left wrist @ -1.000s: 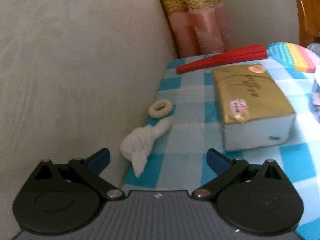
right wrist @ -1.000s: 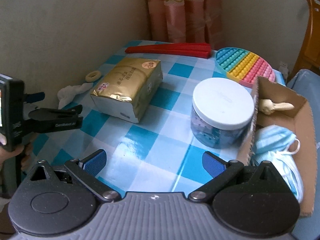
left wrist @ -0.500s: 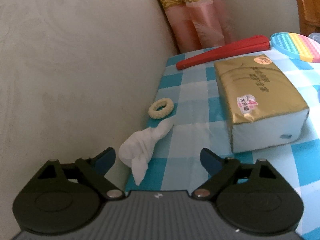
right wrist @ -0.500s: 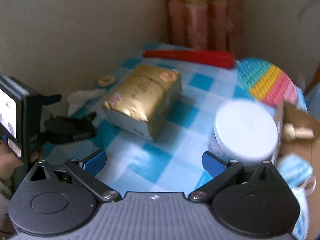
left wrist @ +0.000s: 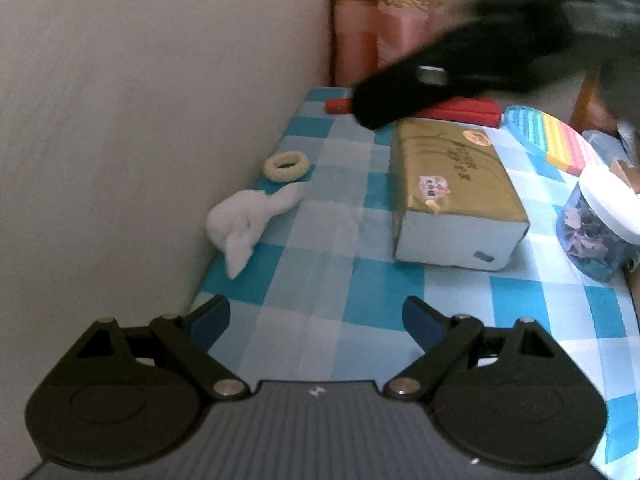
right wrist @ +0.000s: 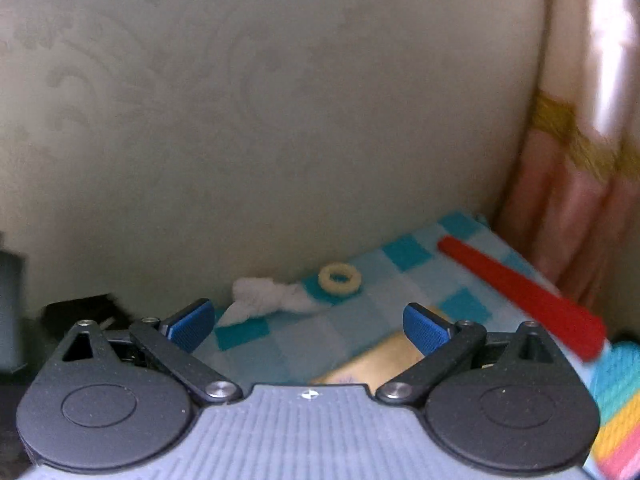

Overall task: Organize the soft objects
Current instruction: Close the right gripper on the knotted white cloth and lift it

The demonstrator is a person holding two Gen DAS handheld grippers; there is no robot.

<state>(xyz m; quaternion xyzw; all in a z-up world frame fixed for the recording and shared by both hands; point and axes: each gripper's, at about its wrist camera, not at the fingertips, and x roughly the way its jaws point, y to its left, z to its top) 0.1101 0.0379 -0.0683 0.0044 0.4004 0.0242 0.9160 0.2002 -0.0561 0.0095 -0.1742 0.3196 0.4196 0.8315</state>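
Hovering, right gripper (right wrist: 308, 320) gapes, perhaps above white cloth (right wrist: 266, 294).

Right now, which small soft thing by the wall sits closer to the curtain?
The cream ring; the crumpled white cloth lies nearer the grippers.

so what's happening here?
A person is tidying soft items on a checked table with two handheld grippers. Both have open jaws and hold nothing. The right gripper points over the gold tissue pack toward the white cloth and hair tie by the wall. The left gripper hovers at the near edge.
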